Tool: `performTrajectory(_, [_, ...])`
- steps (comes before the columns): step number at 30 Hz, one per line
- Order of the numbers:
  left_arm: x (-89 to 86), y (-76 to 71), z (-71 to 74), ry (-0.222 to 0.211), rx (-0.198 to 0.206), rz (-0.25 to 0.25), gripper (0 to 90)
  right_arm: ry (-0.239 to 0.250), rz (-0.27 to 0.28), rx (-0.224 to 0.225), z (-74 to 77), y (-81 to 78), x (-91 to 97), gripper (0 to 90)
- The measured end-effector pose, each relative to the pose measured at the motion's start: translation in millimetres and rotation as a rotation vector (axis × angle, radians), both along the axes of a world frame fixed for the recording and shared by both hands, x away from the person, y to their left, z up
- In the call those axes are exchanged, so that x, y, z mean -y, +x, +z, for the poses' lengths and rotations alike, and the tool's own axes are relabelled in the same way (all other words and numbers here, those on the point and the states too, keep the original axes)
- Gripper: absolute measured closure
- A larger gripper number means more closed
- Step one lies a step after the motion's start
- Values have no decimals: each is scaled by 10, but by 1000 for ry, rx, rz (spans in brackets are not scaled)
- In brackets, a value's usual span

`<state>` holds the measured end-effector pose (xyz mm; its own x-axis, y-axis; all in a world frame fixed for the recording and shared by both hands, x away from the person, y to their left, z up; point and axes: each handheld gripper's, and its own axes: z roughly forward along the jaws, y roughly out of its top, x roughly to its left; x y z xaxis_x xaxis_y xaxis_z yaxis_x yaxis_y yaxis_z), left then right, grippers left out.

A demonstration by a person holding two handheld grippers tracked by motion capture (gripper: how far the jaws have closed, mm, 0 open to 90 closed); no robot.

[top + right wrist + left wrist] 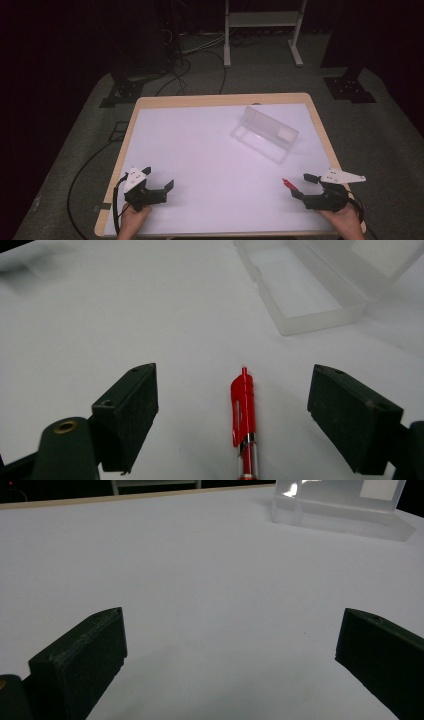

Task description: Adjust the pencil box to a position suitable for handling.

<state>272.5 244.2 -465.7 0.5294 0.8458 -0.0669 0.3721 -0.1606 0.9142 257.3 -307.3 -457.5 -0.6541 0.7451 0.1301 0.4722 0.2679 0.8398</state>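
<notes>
Right gripper [304, 186] sits at the near right of the table with its jaws spread wide, and a red pen [243, 410] lies flat on the surface between them, touching neither. From the right gripper view the pen's cap end points away toward the clear plastic box [305, 287], which sits further back with its lid [272, 125] swung up. No writing I can read on the pen. The box lid has a paler rectangular patch that might be a label, but it's too washed out to tell.

Left gripper [159, 179] is over at the near left, also wide open with nothing between its jaws, just bare surface. Both are held by hands coming in from the bottom edge of the high view.

Table [220, 100] has a light wood edge and a plain white sheet [200, 145] covering most of the top. Around it is grey carpet-ish floor [390, 130], black cables [90, 165] trailing on the left, a white metal frame [260, 20] behind, and dark stand feet at either side. Room's pretty dim.
</notes>
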Motion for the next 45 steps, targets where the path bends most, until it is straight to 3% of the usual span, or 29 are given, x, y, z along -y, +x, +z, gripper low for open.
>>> performTrajectory(7, [-8, -26, -1, -9, 19, -3, 0, -25, 33, 9, 100, 83, -66, 196])
performTrajectory(12, [2, -20, 0, 7, 14, -9, 0, -37, 57, 21, 175, 167, -126, 196])
performTrajectory(30, [-14, -18, -1, -4, 11, -16, 0, -76, 105, 45, 397, 514, -392, 210])
performTrajectory(45, [-5, -15, -4, -1, 8, -23, 0, -126, 144, 34, 477, 777, -609, 217])
